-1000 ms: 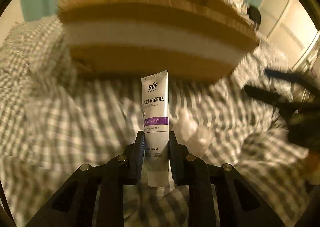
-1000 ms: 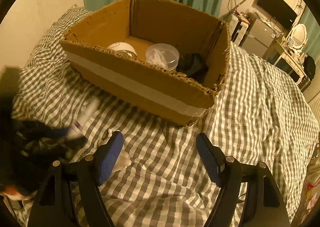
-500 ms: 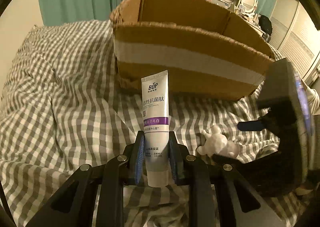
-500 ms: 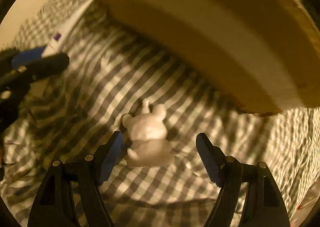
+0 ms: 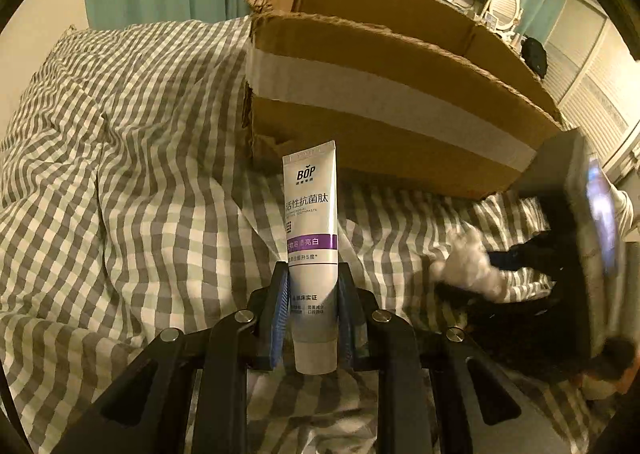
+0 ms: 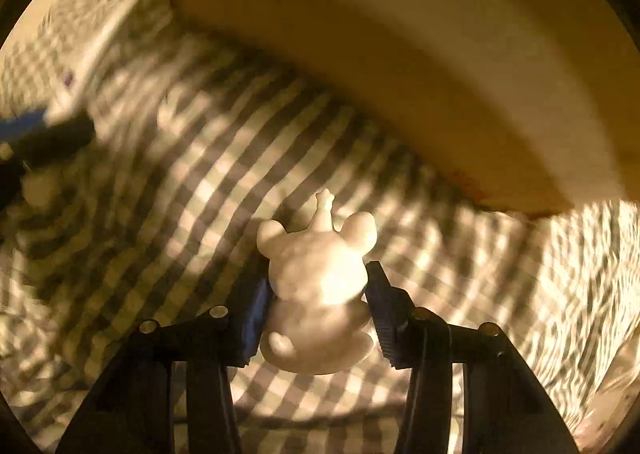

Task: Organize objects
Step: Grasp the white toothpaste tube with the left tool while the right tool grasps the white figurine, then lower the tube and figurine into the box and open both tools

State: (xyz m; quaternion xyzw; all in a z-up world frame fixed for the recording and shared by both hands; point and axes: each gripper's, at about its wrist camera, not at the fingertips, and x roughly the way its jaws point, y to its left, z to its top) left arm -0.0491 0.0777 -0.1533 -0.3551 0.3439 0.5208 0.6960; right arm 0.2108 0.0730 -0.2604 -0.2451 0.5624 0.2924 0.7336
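Checked grey-and-white bedcover (image 5: 120, 174) carries everything. The left tongs (image 5: 313, 310) pinch an upright toothpaste tube (image 5: 311, 214) before the cardboard box (image 5: 380, 102). The right tongs (image 6: 316, 310) have just closed, pinching a white bear figurine (image 6: 316, 274) near the box's front wall.

The tube (image 5: 312, 238) is white with a purple band and printed lettering. It stands upright, flat crimped end up and cap end down, clamped at its lower part between the left gripper's (image 5: 313, 304) pads, above the checked bed (image 5: 120, 182) and in front of the box (image 5: 392, 102). The figurine (image 6: 318, 286) is a small white bear-like piece with round ears and a base. It sits on the bed near the box's taped front wall, pinched at its body by the right gripper (image 6: 318, 294).
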